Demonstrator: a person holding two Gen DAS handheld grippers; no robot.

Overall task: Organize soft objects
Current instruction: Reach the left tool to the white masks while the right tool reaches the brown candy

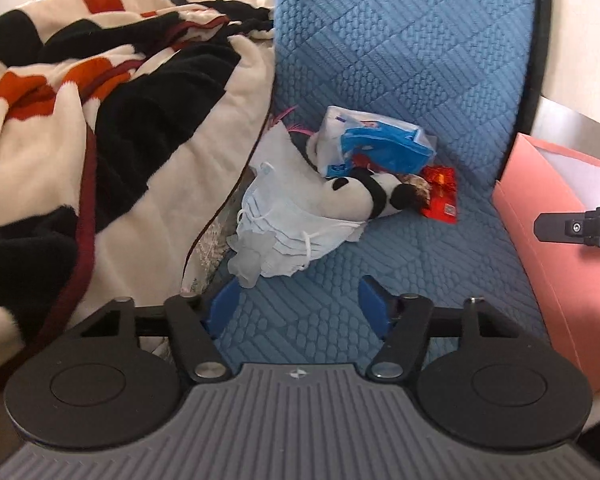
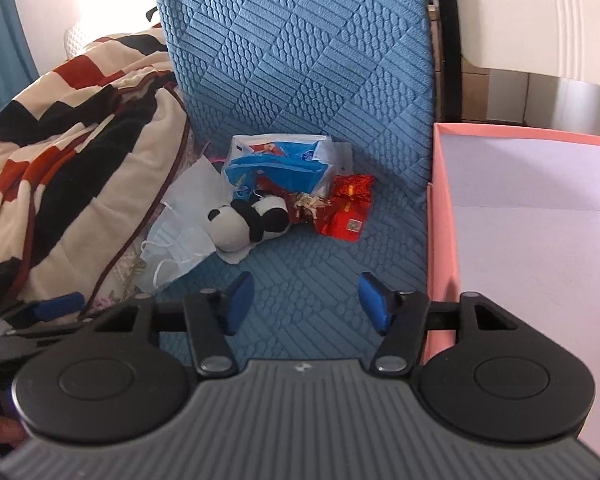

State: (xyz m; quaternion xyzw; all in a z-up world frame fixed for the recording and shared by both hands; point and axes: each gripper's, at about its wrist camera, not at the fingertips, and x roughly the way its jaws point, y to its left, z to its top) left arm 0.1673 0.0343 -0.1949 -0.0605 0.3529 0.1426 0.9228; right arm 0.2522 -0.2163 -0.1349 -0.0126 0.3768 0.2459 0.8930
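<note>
A small pile lies at the back of a blue quilted seat (image 1: 440, 264). It holds a black-and-white panda plush (image 1: 356, 196) (image 2: 239, 220), a stack of pale blue face masks (image 1: 283, 220) (image 2: 179, 236), a blue-and-white tissue pack (image 1: 380, 148) (image 2: 275, 160) and a red foil packet (image 1: 440, 196) (image 2: 348, 208). My left gripper (image 1: 300, 300) hangs open just short of the masks, with nothing between its blue pads. My right gripper (image 2: 306, 296) is open too, over bare seat in front of the panda. One left finger (image 2: 55, 304) shows at the left edge of the right wrist view.
A rumpled cream, black and orange blanket (image 1: 99, 120) (image 2: 59, 160) fills the left side beside the seat. A pink box (image 1: 540, 208) (image 2: 440, 220) with a white inside stands against the seat's right edge. The blue quilted backrest (image 2: 300, 60) rises behind the pile.
</note>
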